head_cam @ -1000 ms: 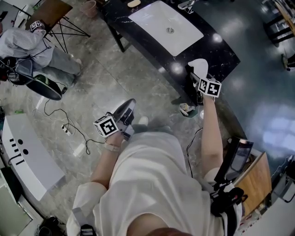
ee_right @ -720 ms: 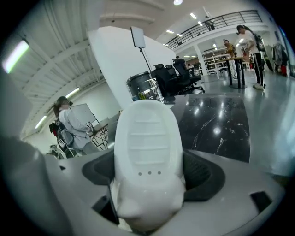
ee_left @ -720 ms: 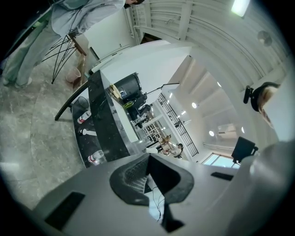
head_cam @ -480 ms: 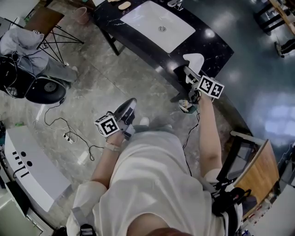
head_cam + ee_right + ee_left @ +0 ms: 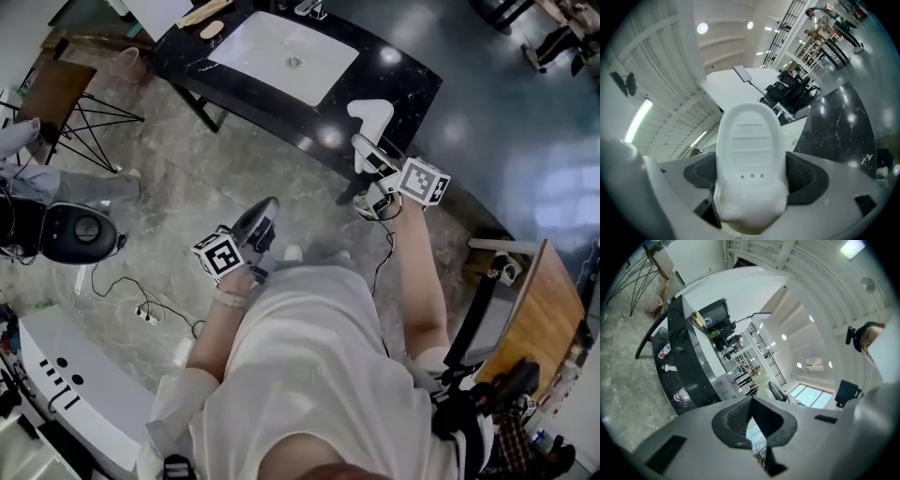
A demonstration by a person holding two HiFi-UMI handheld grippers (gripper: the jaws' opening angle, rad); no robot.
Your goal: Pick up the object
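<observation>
Though left gripper (image 5: 266, 209) empty, jaws together, right gripper (image 5: 368, 152) tight on white object (image 5: 371, 116) over black counter (image 5: 412, 81) w/ sink (image 5: 267, 56).

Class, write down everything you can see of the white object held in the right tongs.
The white object looks like smooth moulded plastic: a rounded, elongated shape with shallow horizontal ridges and three small dots on its face. The right tongs are shut on its lower part, gripping both sides. In the head view it sticks out over the dark counter; contact with it cannot be told.
</observation>
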